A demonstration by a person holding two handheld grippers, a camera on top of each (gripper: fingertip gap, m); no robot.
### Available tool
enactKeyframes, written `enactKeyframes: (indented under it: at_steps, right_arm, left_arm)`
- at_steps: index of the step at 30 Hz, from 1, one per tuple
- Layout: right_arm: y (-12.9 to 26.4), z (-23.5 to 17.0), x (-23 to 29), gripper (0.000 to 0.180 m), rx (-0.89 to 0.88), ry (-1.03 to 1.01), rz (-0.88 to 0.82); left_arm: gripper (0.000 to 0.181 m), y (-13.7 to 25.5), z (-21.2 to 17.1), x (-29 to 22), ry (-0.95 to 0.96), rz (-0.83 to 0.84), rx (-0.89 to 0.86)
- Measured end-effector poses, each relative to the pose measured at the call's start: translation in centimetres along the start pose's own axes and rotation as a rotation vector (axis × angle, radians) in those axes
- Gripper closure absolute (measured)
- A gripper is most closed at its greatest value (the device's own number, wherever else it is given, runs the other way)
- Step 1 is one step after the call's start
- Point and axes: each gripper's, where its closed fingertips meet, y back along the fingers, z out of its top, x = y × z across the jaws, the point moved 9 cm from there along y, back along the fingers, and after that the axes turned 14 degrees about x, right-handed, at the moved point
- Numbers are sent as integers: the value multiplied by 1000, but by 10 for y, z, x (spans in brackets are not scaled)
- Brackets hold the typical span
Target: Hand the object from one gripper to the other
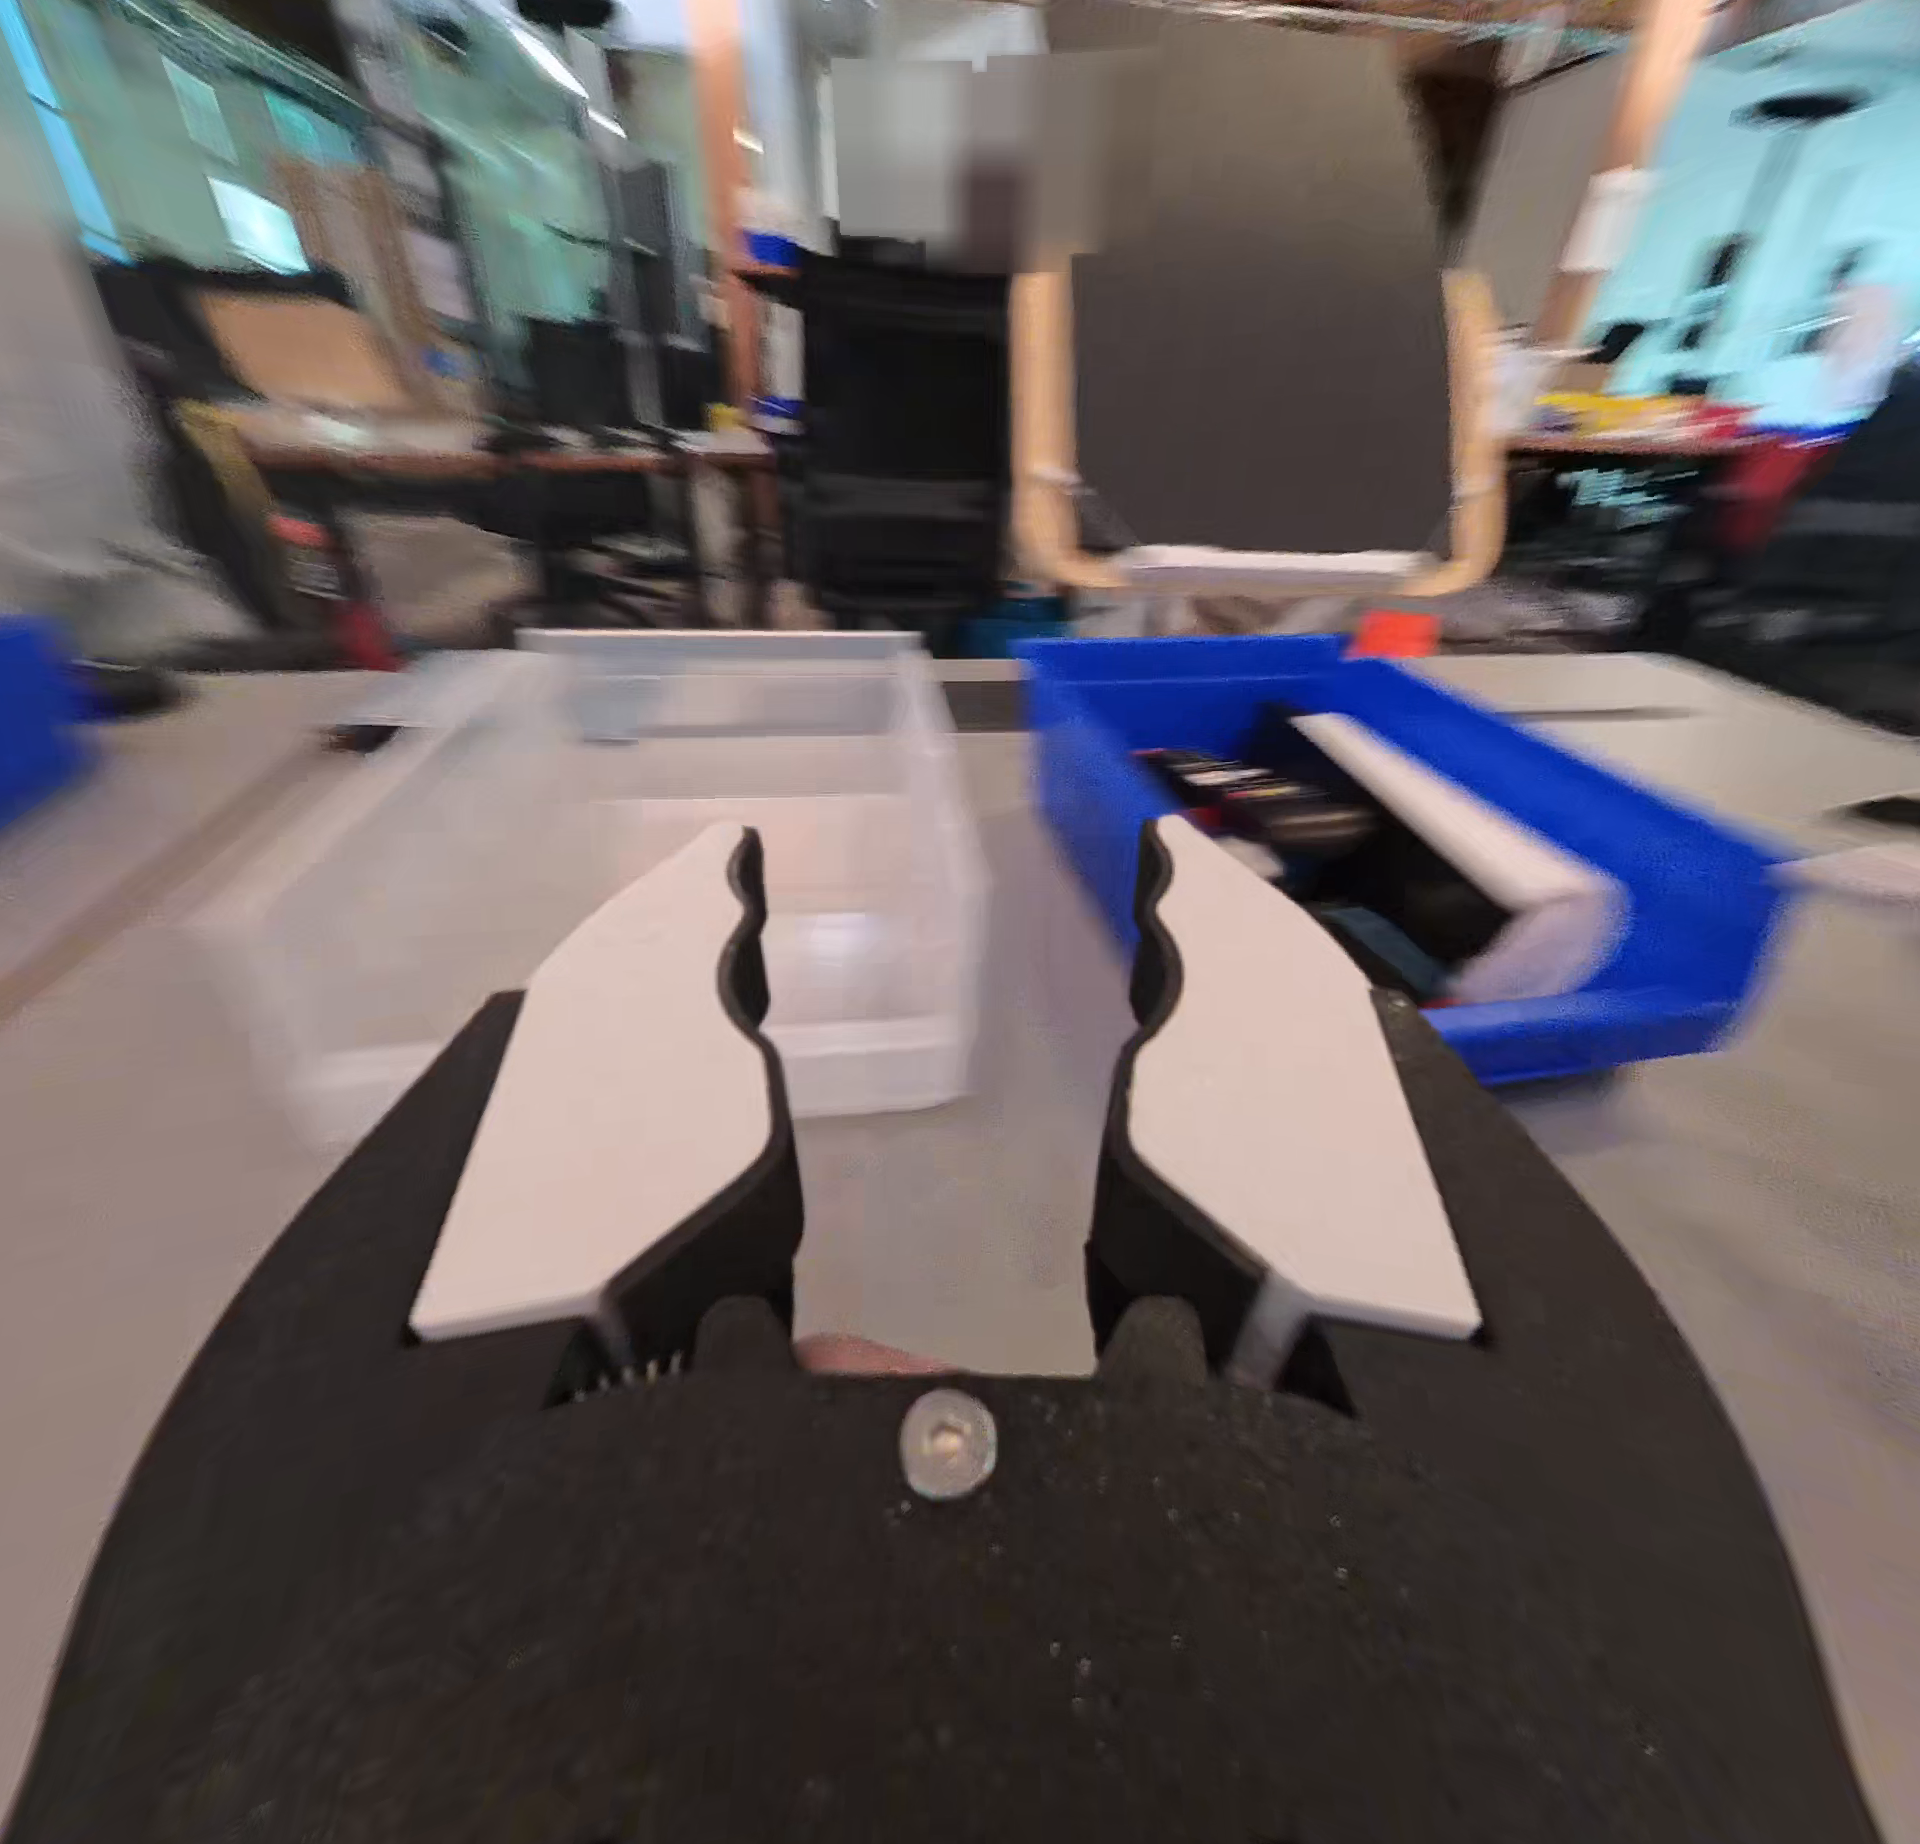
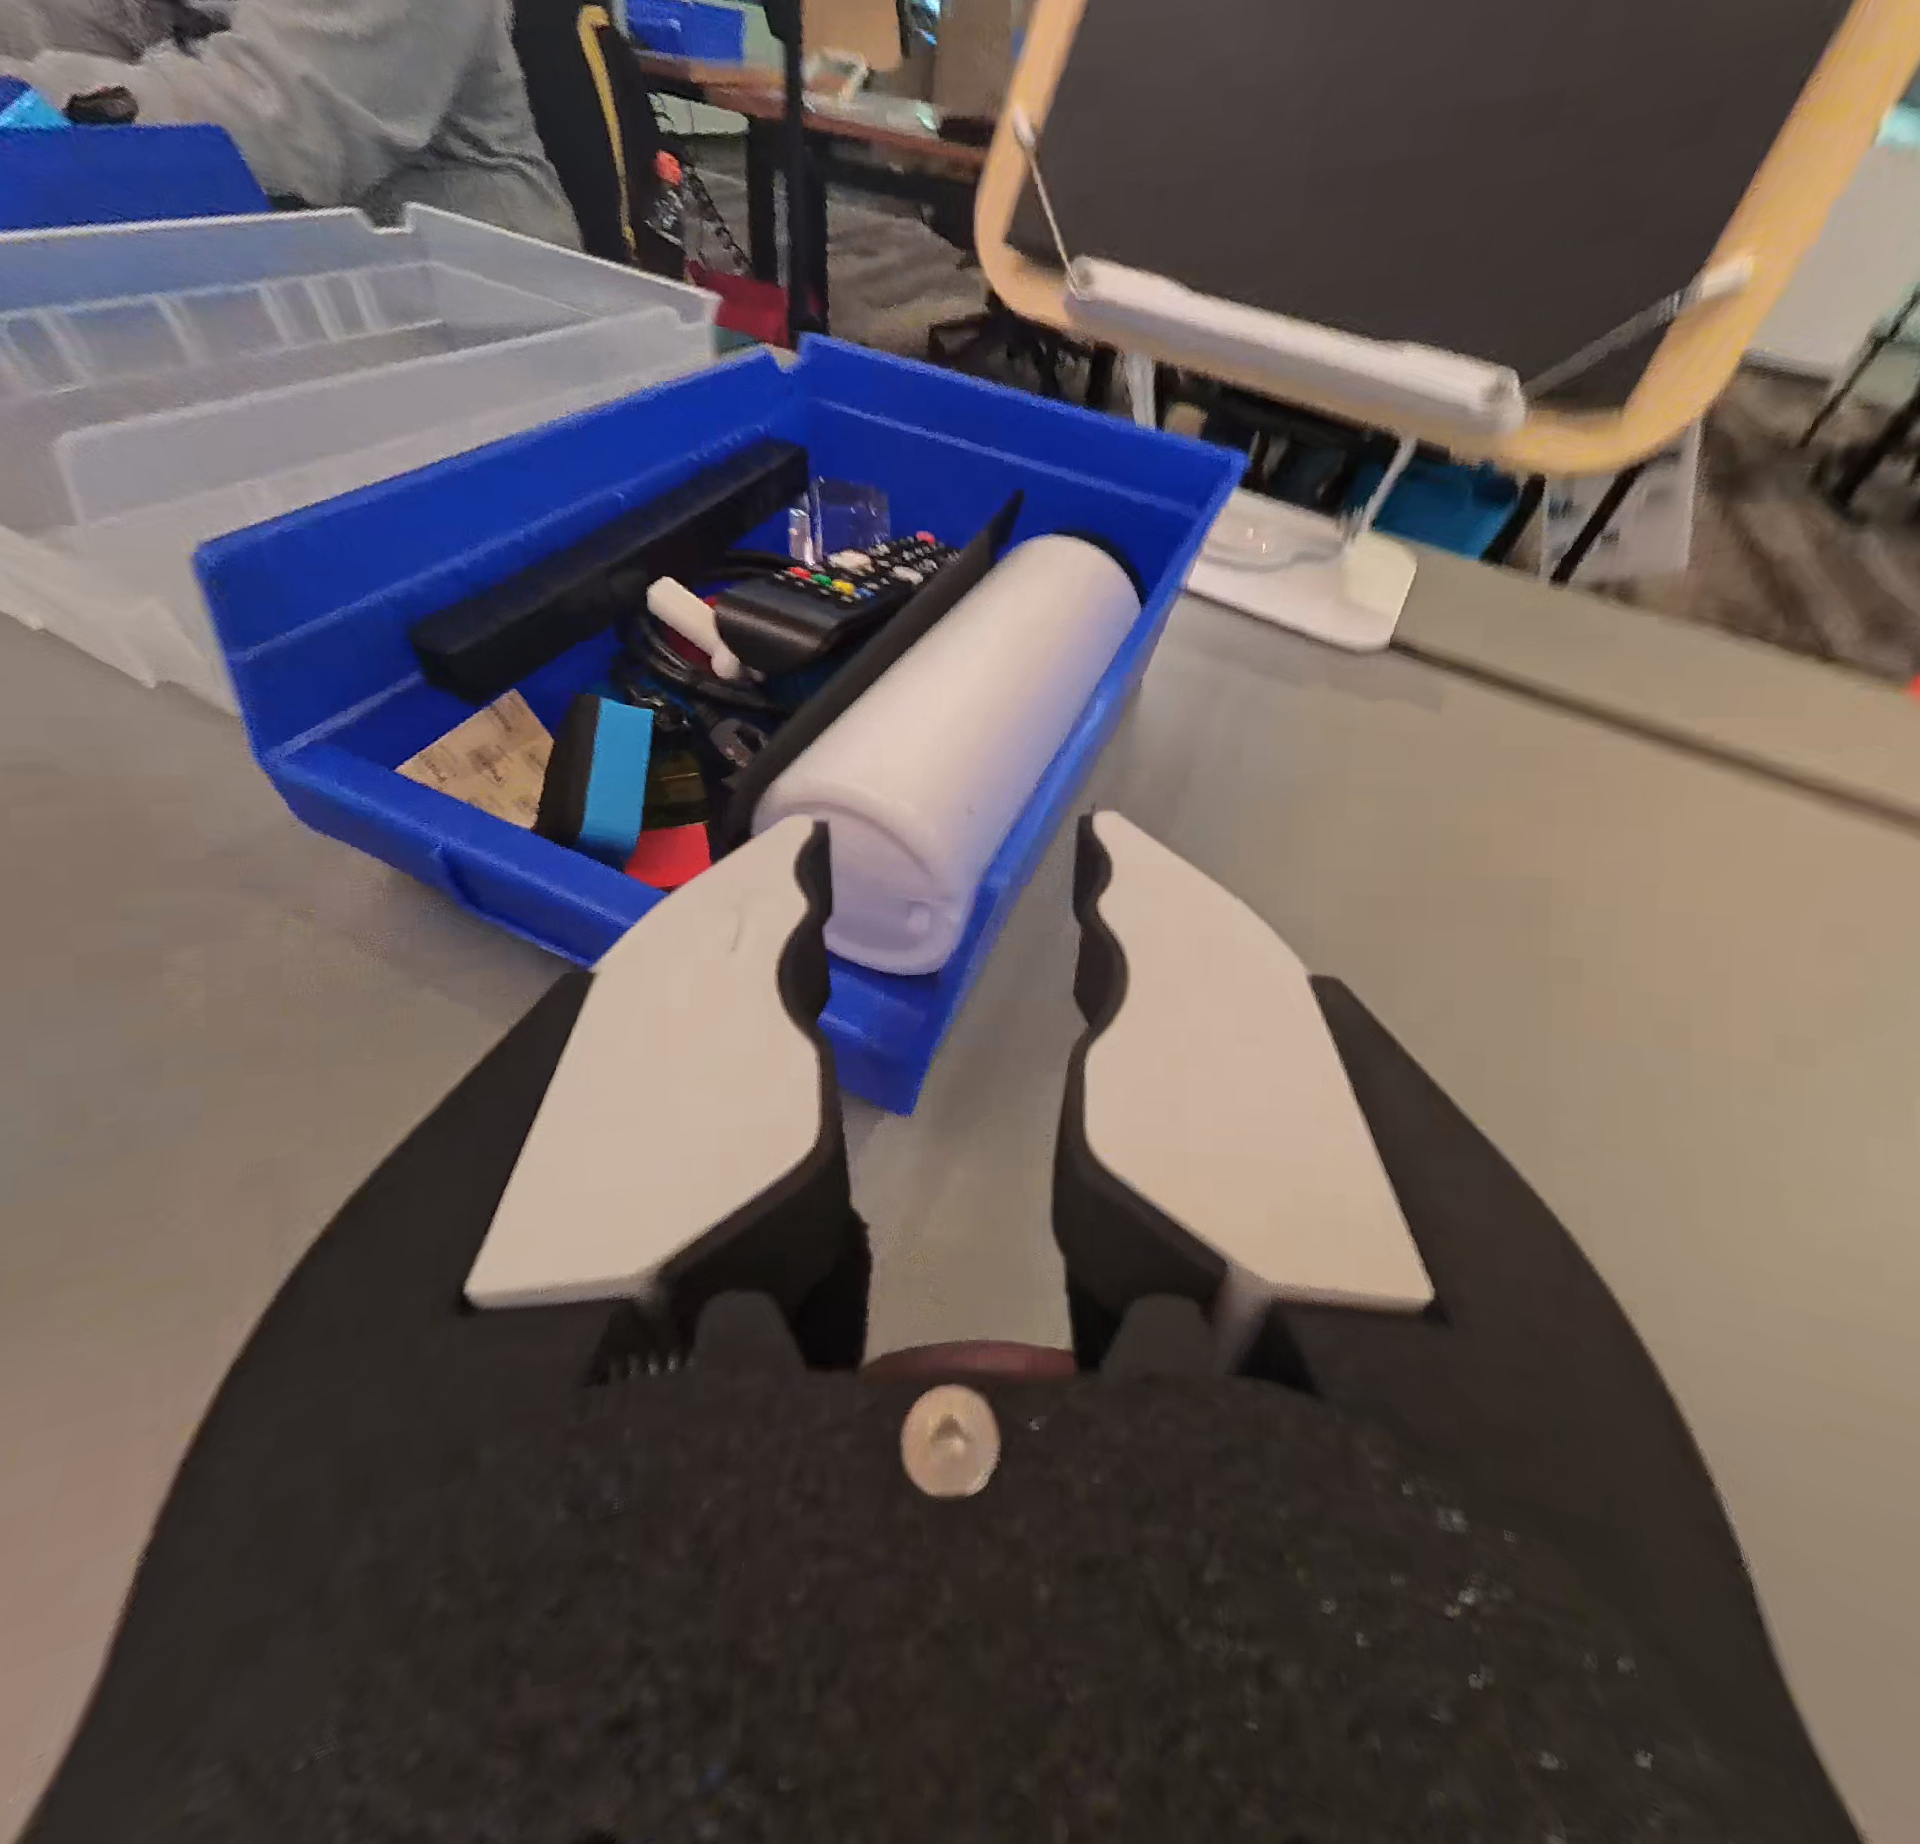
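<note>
A blue bin (image 2: 322, 641) sits on the grey table and holds several items: a white cylinder (image 2: 956, 745), a black remote (image 2: 831, 589), a long black bar (image 2: 613, 568) and a blue-and-black eraser block (image 2: 603, 776). My right gripper (image 2: 951, 838) is open and empty, just in front of the bin's near corner, with the white cylinder's end between the fingertips' line of sight. My left gripper (image 1: 951, 849) is open and empty above the table, facing the gap between a clear bin (image 1: 644, 859) and the blue bin (image 1: 1621, 828). The left wrist view is blurred.
A clear plastic bin (image 2: 312, 340) stands left of the blue bin. A wood-framed dark board on a white stand (image 2: 1455, 184) rises behind the table. A person in a light sleeve (image 2: 364, 59) is at the far left. Another blue bin (image 2: 114, 173) sits behind.
</note>
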Motion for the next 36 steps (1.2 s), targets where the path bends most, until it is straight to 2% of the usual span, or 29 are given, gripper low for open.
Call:
enactKeyframes:
  at_steps: [2,5,7,9,12,16,17,19,22,26,28,33,34,36]
  right_arm:
    - [3,4,9,130,-56,119,11]
    - [-1,5,30,125,-97,239,-49]
    - [-3,4,51,123,-133,316,-102]
    - [-3,3,75,118,-100,387,-83]
    - [2,-1,110,120,-74,397,17]
    - [4,-11,151,127,-16,318,244]
    - [1,-14,161,127,23,302,296]
    - [-5,-16,178,126,105,256,379]
    - [-15,-4,194,126,146,189,435]
    - [-37,21,209,126,153,105,349]
    - [-50,29,217,139,183,42,287]
    - [-71,31,252,146,267,-13,360]
    - [-71,31,257,138,274,2,344]
    - [-66,34,262,148,288,15,298]
  left_arm:
    - [125,16,-15,45,-50,122,56]
    - [118,10,-30,102,45,60,231]
    - [118,-6,-37,137,49,128,322]
    - [119,-27,-40,164,23,163,386]
    - [123,-63,-33,186,53,113,402]
    - [147,-105,-29,202,42,124,465]
    - [167,-110,-29,201,55,65,457]
    - [178,-111,-30,201,93,56,454]
    - [178,-97,-34,192,81,92,460]
    - [178,-53,-45,175,109,153,465]
    - [178,-26,-52,164,121,179,469]
    - [178,35,-68,140,164,222,452]
    - [178,43,-71,136,164,230,445]
    - [177,60,-73,128,157,275,424]
